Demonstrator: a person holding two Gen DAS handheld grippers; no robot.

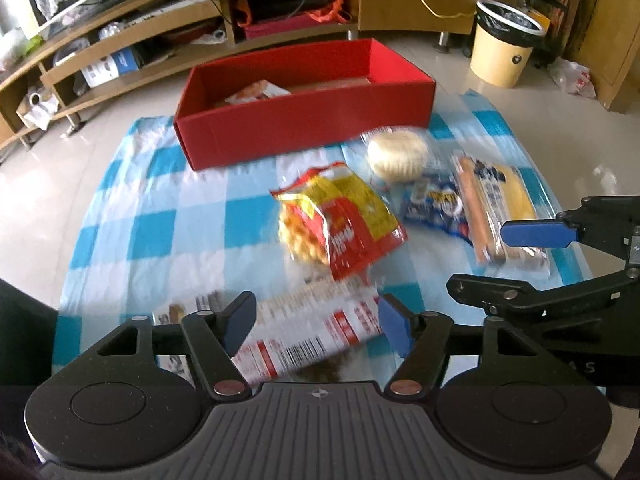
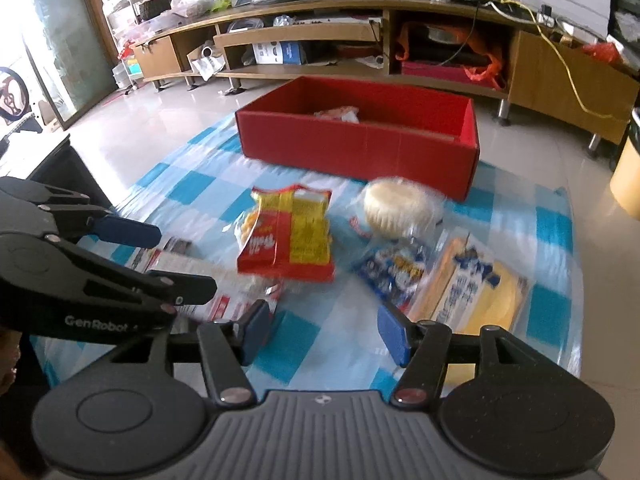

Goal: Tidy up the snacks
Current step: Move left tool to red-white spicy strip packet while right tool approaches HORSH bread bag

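Note:
An open red box (image 1: 304,128) (image 2: 360,148) stands at the far end of the blue-checked cloth (image 1: 132,208), with one snack packet (image 1: 256,92) inside. On the cloth lie a red-yellow snack bag (image 1: 344,220) (image 2: 288,240), round white cakes in clear wrap (image 1: 396,156), a blue packet (image 1: 436,208) and a long yellow cake pack (image 1: 500,204) (image 2: 472,292). My left gripper (image 1: 316,324) is open just over a white-red packet (image 1: 312,328); its pads do not press it. My right gripper (image 2: 325,332) is open over bare cloth, beside the yellow pack.
A low wooden TV stand (image 2: 304,32) with cluttered shelves runs along the back. A yellow waste bin (image 1: 502,44) stands on the tiled floor at the far right. A yellow cable (image 2: 572,80) hangs over the stand. A dark object (image 2: 72,168) sits left of the cloth.

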